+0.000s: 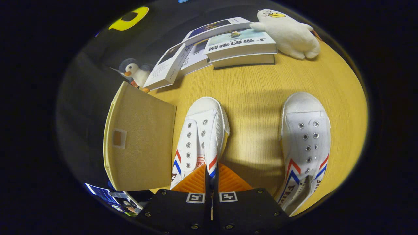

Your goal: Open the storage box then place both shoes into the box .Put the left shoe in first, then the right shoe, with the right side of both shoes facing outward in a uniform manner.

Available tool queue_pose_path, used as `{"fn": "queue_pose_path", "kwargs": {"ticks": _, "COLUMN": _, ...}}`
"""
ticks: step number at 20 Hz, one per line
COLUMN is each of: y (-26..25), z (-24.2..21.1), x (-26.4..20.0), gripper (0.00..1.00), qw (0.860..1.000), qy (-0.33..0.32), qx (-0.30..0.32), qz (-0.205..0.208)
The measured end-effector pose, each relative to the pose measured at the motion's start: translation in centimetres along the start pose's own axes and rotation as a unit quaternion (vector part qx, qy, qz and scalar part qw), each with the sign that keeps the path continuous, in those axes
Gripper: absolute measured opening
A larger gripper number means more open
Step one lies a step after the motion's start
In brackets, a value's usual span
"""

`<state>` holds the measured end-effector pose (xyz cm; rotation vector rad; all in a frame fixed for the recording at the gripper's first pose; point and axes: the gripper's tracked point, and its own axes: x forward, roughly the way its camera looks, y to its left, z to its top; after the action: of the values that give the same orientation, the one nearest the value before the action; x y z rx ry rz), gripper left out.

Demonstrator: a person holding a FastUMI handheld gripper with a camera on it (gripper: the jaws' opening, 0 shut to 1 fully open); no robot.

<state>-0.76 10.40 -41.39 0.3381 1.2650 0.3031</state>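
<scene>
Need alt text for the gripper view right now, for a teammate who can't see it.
The gripper is shut on the side wall of one white shoe, beside the tan box. The other shoe lies apart on the wooden table, with books and two plush toys beyond.

White shoes (pixel 202 137) with red-and-blue chevron stripes, tan storage box (pixel 140 140), yellowish wood-grain table (pixel 261 85), white plush (pixel 289 32).
</scene>
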Motion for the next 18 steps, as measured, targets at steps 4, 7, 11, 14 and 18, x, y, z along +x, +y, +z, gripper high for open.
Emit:
{"fn": "queue_pose_path", "kwargs": {"ticks": 4, "y": 2.0, "z": 1.7, "x": -3.7, "gripper": 0.02, "qw": 1.000, "qy": -0.023, "qx": 0.012, "qz": 0.013}}
{"fn": "queue_pose_path", "kwargs": {"ticks": 7, "y": 4.4, "z": 3.4, "x": -6.7, "gripper": 0.02, "qw": 0.999, "qy": -0.044, "qx": 0.005, "qz": 0.025}}
{"fn": "queue_pose_path", "kwargs": {"ticks": 11, "y": 7.4, "z": 5.3, "x": -9.8, "gripper": 0.02, "qw": 0.998, "qy": -0.061, "qx": -0.020, "qz": 0.022}}
{"fn": "queue_pose_path", "kwargs": {"ticks": 14, "y": 10.3, "z": 6.1, "x": -10.9, "gripper": 0.02, "qw": 0.997, "qy": -0.064, "qx": -0.030, "qz": 0.036}}
{"fn": "queue_pose_path", "kwargs": {"ticks": 18, "y": 14.8, "z": 6.4, "x": -10.7, "gripper": 0.02, "qw": 0.995, "qy": -0.054, "qx": -0.062, "qz": 0.059}}
